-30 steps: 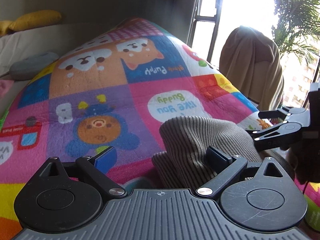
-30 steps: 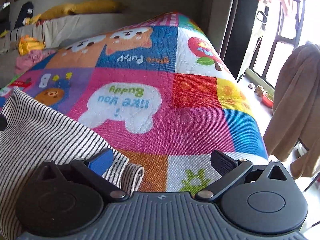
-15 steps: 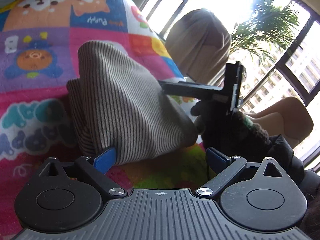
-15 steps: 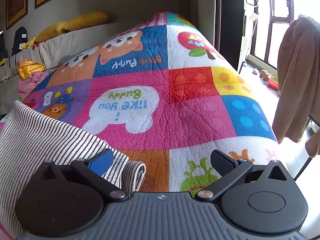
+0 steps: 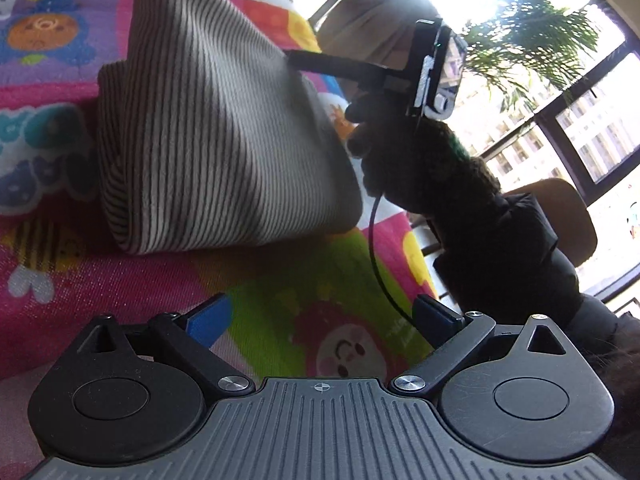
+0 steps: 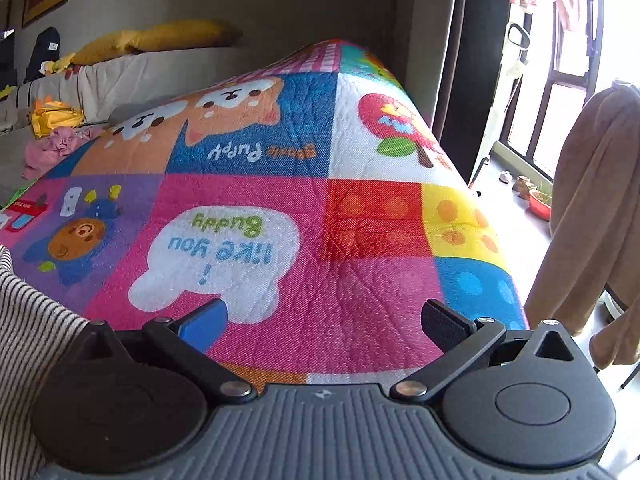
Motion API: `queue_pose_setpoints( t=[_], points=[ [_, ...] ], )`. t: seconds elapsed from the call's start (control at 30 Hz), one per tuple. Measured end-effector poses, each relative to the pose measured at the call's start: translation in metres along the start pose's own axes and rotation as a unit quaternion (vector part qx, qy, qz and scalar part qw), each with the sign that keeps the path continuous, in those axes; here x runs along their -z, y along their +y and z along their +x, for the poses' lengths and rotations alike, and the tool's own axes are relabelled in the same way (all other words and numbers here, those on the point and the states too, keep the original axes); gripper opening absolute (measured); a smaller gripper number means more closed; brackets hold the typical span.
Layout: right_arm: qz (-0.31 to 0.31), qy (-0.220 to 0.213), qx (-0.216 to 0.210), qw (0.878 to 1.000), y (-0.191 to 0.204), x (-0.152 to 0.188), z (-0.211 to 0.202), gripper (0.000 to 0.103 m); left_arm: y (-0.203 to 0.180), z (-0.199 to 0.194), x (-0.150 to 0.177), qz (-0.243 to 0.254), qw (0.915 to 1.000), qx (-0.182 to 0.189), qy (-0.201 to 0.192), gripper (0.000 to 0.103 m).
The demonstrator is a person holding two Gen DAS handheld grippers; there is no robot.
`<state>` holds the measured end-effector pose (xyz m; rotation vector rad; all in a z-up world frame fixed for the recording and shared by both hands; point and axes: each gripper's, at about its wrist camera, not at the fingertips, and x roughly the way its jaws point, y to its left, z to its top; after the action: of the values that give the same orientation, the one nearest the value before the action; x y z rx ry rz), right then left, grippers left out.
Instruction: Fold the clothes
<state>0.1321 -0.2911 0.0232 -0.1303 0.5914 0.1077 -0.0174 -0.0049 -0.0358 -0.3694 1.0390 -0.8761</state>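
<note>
Lying folded on the cartoon-print quilt [image 5: 120, 280], the striped shirt [image 5: 208, 132] sat ahead of the left gripper [image 5: 320, 316], whose fingers were spread and empty. The right gripper [image 6: 324, 320] was spread too, the shirt just to its left.

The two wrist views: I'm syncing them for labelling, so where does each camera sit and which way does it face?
Left wrist: on the open left gripper, looking across the colourful cartoon quilt at the folded striped knit garment; the right gripper's fingers and gloved right hand show.
Right wrist: on the open right gripper, looking along the quilt toward a yellow pillow.
Shared: quilt, garment.
</note>
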Motion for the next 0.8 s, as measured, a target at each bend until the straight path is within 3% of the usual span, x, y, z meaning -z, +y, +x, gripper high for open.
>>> queue_pose_setpoints(
  t=[0.17, 0.27, 0.4, 0.47, 0.6, 0.7, 0.8],
  points=[
    [0.046, -0.03, -0.051, 0.997, -0.006, -0.006, -0.018, 0.103, 0.012, 0.002, -0.016, -0.034, 0.9987, -0.007, -0.038, 0.099],
    [0.089, -0.036, -0.112, 0.989, -0.02, -0.014, -0.032, 0.103, 0.021, -0.005, -0.029, -0.049, 0.997, -0.007, -0.059, 0.099],
    [0.148, -0.027, -0.165, 0.975, -0.032, -0.017, -0.035, 0.103, 0.041, -0.018, -0.055, -0.048, 0.9898, -0.067, -0.116, 0.099],
    [0.148, -0.022, -0.184, 0.971, -0.029, -0.016, -0.032, 0.103, 0.053, -0.022, -0.07, -0.054, 0.9846, -0.096, -0.135, 0.099],
    [0.125, 0.004, -0.231, 0.965, -0.017, -0.012, -0.018, 0.103, 0.062, -0.022, -0.091, -0.056, 0.9804, -0.131, -0.136, 0.099],
    [0.141, 0.04, -0.263, 0.954, -0.013, -0.001, 0.002, 0.103, 0.059, -0.013, -0.092, -0.044, 0.9797, -0.151, -0.124, 0.099],
    [0.195, 0.075, -0.304, 0.929, -0.015, 0.017, 0.022, 0.103, 0.061, -0.011, -0.087, -0.04, 0.9802, -0.155, -0.117, 0.099]
  ],
)
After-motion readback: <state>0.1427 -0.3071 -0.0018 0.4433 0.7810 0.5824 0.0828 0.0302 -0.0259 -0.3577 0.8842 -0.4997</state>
